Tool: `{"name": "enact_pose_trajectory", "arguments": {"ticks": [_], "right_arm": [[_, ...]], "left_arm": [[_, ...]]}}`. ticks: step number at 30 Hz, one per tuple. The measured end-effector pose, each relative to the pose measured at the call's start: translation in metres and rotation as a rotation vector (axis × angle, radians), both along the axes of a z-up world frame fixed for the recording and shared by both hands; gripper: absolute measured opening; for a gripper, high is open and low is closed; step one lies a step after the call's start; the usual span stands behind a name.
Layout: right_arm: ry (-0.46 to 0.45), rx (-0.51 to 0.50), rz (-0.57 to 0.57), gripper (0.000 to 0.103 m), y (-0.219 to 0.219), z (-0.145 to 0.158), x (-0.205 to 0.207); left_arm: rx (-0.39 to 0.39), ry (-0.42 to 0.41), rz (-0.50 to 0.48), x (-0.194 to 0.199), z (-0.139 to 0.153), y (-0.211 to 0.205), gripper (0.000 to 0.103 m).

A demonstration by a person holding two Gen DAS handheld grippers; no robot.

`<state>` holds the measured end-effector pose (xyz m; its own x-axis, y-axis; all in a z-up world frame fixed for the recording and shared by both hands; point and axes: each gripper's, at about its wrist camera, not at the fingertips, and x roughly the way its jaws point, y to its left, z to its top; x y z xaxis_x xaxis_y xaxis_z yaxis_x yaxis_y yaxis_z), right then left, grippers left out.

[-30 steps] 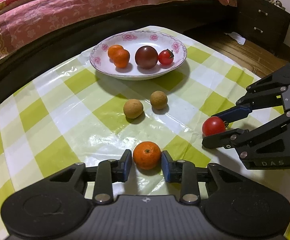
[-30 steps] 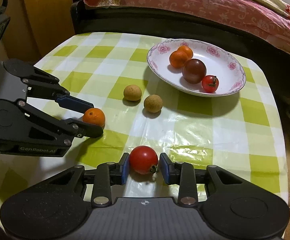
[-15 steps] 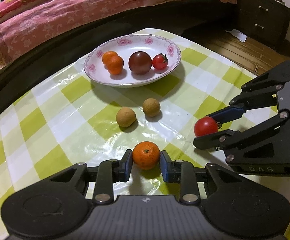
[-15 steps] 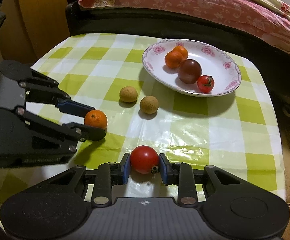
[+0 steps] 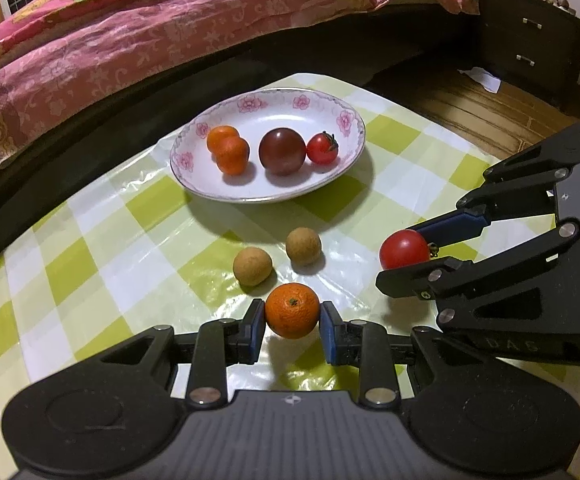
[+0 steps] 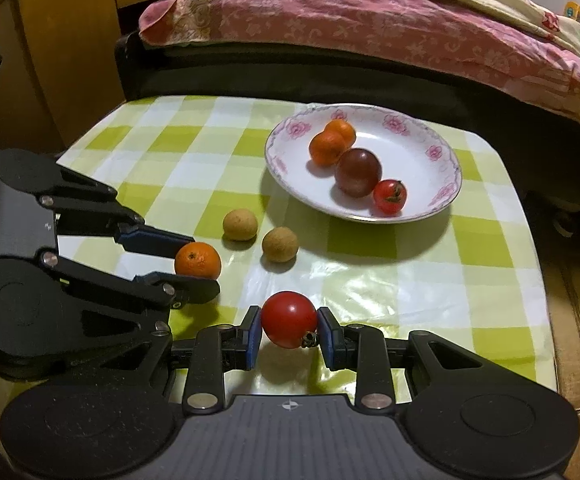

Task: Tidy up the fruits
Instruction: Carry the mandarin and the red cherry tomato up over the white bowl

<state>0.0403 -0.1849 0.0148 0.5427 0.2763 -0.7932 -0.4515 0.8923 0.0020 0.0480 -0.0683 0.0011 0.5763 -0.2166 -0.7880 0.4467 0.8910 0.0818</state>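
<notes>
Left gripper point(image 5: 292, 322) clamps small firm orange point(image 5: 292, 311) | right gripper point(image 6: 289, 330) clamps smooth, bruisable tomato point(image 6: 288, 319) | both gripped across middle.

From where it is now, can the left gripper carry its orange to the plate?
Probably yes. The left gripper is shut on the orange; the plate lies ahead with bare space. Only two brown longans sit between, low enough to pass over.

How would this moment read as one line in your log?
left gripper: shut on mandarin | right gripper: shut on tomato | plate: four fruits
</notes>
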Motion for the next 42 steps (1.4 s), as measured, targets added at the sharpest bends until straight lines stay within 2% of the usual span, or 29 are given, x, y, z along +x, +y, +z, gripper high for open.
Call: {"name": "enact_pose_trajectory", "arguments": {"ticks": [12, 27, 42], "right_arm": [[-0.03, 0.005, -0.028, 0.026, -0.003, 0.007, 0.01], [-0.101, -0.005, -0.07, 0.027, -0.005, 0.019, 0.04], [-0.135, -0.032, -0.101, 0.027, -0.011, 0.008, 0.084]], "left_arm": [[0.015, -0.037, 0.01, 0.015, 0.008, -0.003, 0.037], [-0.012, -0.087, 0.046, 0.053, 0.018, -0.007, 0.036], [-0.021, -0.082, 0.063, 0.096, 0.002, -0.015, 0.036]]}}
